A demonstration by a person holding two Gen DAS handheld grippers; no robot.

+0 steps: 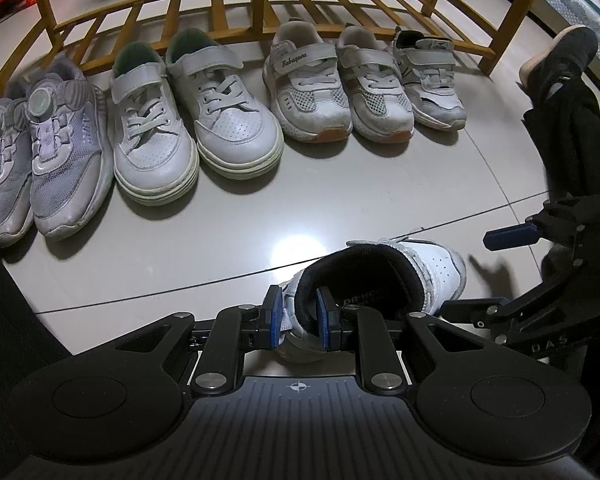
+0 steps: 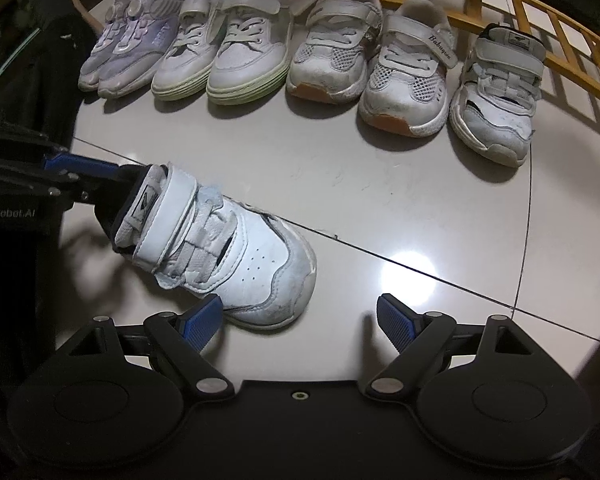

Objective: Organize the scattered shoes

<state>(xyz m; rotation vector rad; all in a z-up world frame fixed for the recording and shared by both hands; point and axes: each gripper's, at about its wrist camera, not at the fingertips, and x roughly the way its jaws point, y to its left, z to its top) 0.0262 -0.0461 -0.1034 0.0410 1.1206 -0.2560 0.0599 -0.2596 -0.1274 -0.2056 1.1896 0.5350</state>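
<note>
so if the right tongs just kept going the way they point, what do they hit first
Probably bare floor tile. The open right tongs point steeply down at it; the white shoe held by the left tongs sits just left of that line, though depth is unclear.

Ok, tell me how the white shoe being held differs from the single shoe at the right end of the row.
The held shoe sits alone on the tiles, angled; the row-end shoe stands lined up beside the pairs. The held shoe's heel collar is pinched by the left hand-held gripper; the row-end shoe is untouched. Both are white strap sneakers with black lining, seemingly a pair.

Black hand-held gripper [image 1: 300,322], blue ribbed pads [image 2: 200,322], silver screws
</note>
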